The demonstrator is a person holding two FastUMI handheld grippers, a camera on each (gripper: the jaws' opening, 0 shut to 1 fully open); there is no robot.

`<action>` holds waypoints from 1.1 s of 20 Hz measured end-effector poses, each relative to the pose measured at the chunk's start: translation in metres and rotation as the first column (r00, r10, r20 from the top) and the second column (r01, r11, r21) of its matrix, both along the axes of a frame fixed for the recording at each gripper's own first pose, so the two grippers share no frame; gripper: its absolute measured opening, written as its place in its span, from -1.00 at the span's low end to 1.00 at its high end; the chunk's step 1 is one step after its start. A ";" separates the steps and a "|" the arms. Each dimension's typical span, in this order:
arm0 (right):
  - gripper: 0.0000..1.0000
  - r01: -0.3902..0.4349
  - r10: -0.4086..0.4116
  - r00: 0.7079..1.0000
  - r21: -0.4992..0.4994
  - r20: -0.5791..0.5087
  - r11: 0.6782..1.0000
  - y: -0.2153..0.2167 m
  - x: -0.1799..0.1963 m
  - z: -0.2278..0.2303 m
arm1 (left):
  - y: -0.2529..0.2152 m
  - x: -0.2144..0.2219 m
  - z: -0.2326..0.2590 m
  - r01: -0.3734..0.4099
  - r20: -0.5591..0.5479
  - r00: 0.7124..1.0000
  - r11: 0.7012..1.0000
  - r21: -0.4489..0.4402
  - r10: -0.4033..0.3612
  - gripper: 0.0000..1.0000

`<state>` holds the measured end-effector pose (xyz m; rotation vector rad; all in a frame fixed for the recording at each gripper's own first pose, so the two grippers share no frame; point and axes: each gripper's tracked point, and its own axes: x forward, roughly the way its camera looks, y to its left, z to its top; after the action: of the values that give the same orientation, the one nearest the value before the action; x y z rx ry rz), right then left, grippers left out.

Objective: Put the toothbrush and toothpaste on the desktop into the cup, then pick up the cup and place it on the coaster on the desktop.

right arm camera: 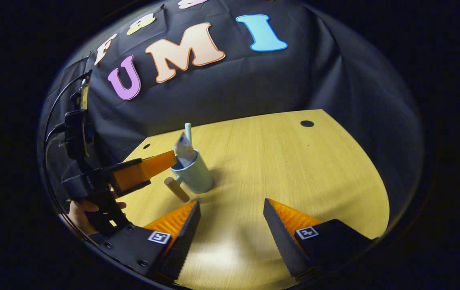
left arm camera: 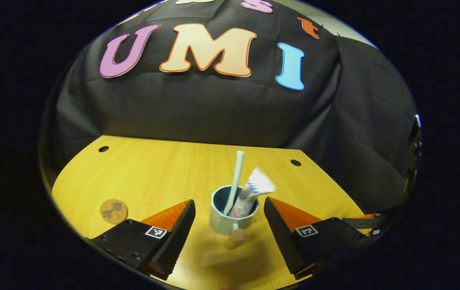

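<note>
Your left claw (left arm camera: 230, 229): spread wide, gripping nothing, its fingers flanking the cup (left arm camera: 232, 213), which stood just ahead of you on the table (left arm camera: 153, 177).
Cup contents: toothbrush (left arm camera: 236, 177) and toothpaste (left arm camera: 252, 191) stood upright inside.
Handle (left arm camera: 236, 238): pointed back toward you, between the fingers.
Coaster (left arm camera: 113, 211): lay well to your left.
Your right claw (right arm camera: 230, 225): wide open, empty, farther from the cup.

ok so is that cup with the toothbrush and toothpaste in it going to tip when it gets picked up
Probably somewhat top-heavy: the toothbrush and toothpaste tube stand well above the cup rim and lean to one side. The cup's glossy wall may be slippery between the fingers. Its wooden handle sticks out sideways, so weight could pull toward that side. The left gripper straddles it, open.
</note>
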<state>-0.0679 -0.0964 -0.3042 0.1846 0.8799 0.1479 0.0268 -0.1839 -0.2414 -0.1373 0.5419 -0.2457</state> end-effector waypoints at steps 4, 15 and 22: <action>0.89 -0.050 0.051 0.997 0.028 -0.055 0.998 0.030 0.013 0.004 | 0.038 -0.015 0.019 -0.070 0.048 0.996 0.998 0.008 0.070 0.90; 0.97 -0.041 0.043 0.960 0.013 -0.276 0.999 0.102 0.047 -0.020 | 0.143 -0.030 0.039 -0.108 0.113 0.989 0.985 0.132 0.093 0.89; 0.97 -0.060 0.033 0.931 -0.063 -0.363 0.996 0.123 0.061 -0.052 | 0.187 -0.042 0.035 -0.135 0.104 0.987 0.981 0.140 0.121 0.89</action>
<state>-0.0068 0.0262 -0.3558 0.1232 1.2570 0.1274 -0.0156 0.0026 -0.2059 -0.0174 0.4525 -0.0862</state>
